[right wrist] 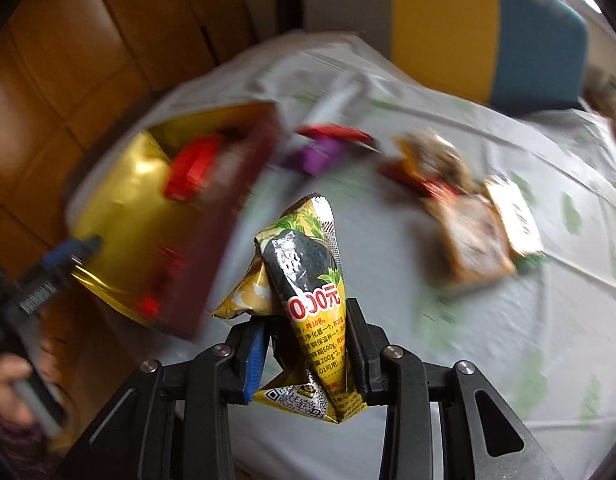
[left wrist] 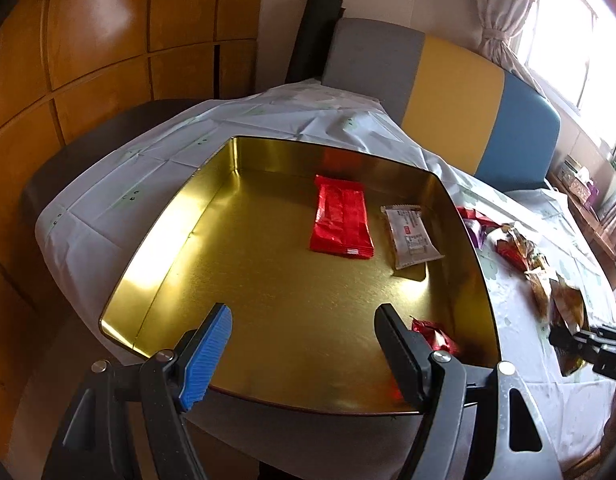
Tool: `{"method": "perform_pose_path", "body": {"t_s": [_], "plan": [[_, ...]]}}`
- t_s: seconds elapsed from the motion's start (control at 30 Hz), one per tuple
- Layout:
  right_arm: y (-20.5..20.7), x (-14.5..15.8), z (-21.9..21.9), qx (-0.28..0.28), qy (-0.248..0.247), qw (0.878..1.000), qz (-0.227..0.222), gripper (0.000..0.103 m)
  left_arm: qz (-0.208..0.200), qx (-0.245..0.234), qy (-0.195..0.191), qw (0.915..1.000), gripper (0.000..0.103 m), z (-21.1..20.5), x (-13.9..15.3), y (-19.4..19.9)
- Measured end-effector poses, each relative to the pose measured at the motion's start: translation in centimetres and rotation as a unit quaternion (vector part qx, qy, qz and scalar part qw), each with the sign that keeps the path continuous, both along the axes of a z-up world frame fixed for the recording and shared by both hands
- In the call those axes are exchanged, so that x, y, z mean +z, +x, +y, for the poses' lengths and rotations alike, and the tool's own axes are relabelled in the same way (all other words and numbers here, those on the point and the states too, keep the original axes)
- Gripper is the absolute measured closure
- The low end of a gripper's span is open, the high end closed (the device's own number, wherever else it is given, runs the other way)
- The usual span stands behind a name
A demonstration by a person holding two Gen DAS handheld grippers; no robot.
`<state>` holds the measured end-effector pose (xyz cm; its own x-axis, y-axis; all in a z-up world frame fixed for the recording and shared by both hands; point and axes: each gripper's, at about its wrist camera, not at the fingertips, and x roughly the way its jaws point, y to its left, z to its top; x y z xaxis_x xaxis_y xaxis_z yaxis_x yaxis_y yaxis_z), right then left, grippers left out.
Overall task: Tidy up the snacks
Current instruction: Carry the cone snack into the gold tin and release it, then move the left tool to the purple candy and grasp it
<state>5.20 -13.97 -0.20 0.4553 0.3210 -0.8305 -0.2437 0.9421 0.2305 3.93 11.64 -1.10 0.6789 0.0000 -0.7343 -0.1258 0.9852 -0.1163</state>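
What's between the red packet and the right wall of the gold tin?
In the left wrist view, a white snack packet lies on the tin's floor between the red packet and the gold tin's right wall.

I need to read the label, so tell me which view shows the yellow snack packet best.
The right wrist view. The yellow snack packet fills the middle there, sharp and close, clamped in the right gripper, with its print legible. The left wrist view catches only a dark, blurred sliver of it at the right edge, beside the gold tin.
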Motion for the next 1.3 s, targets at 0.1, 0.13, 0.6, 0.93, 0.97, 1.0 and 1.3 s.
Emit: {"method": "perform_pose_path", "body": {"t_s": [0.1, 0.13, 0.6, 0.93, 0.97, 1.0, 1.3], "plan": [[1.9, 1.1, 3.0, 0.016, 0.030, 0.999, -0.003, 0.067, -0.005, 0.012, -0.002, 0.9999, 0.028, 0.6, 0.3, 0.0], [2.5, 1.4, 4.0, 0.019, 0.037, 0.999, -0.004, 0.067, -0.006, 0.015, -0.003, 0.9999, 0.028, 0.8, 0.3, 0.0], [6.0, 0.7, 8.8, 0.019, 0.092, 0.996, -0.008, 0.025, -0.010, 0.041, -0.012, 0.9990, 0.028, 2.7, 0.2, 0.4], [3.5, 0.4, 3.4, -0.012, 0.049, 0.998, -0.042, 0.020, -0.017, 0.018, -0.006, 0.9997, 0.028, 1.2, 0.6, 0.0], [3.3, 0.2, 2.5, -0.016, 0.043, 0.998, -0.042, 0.019, -0.018, 0.015, -0.010, 0.9997, 0.028, 1.1, 0.6, -0.1], [3.2, 0.2, 1.9, -0.020, 0.040, 0.998, -0.043, 0.018, -0.018, 0.015, -0.012, 0.9997, 0.028, 0.9, 0.6, -0.2], [2.6, -0.7, -5.8, -0.071, -0.018, 0.997, -0.025, 0.016, -0.019, -0.033, -0.003, 0.9993, 0.036, -1.1, 1.4, -0.1]]}}
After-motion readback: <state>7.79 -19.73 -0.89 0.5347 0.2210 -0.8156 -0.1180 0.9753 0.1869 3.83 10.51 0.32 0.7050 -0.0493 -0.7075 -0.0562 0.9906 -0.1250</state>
